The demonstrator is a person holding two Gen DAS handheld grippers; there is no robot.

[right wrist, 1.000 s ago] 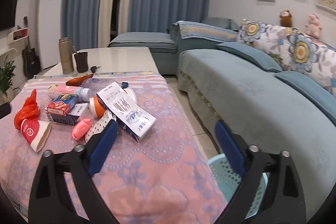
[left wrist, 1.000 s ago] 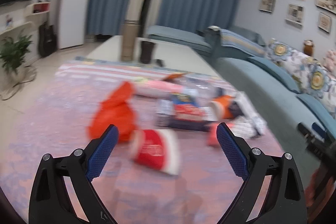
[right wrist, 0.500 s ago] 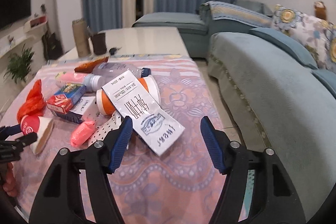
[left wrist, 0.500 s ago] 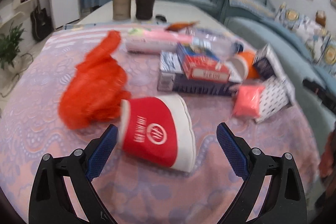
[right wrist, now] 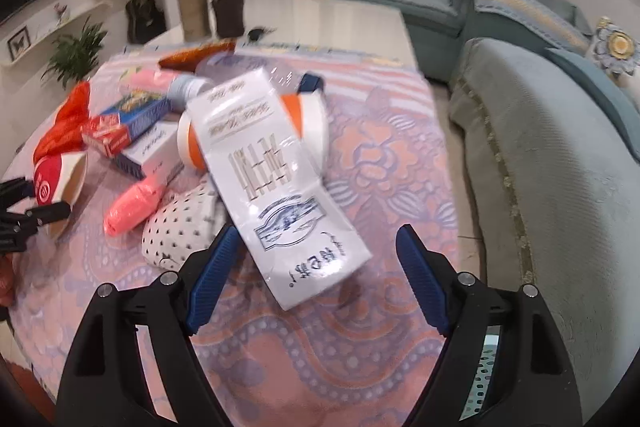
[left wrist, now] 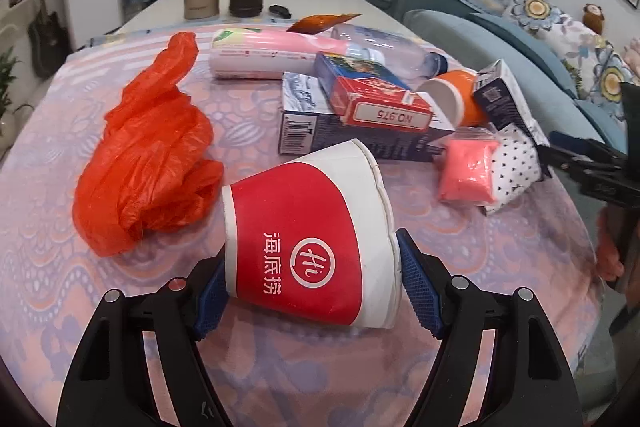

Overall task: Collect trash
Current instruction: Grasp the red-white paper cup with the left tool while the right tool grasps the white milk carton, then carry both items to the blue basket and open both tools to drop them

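Left gripper [left wrist: 312,285]: low over the table, blue pads either side of the cup [left wrist: 308,243]; the right pad touches its rim end, the left pad sits at its base end.
Left gripper, from the right wrist view [right wrist: 24,215]: at the left edge, black fingers at the cup.
Right gripper [right wrist: 316,277]: jaws spread wide, holding nothing; the pads flank the near end of the white packet [right wrist: 276,187], not touching.
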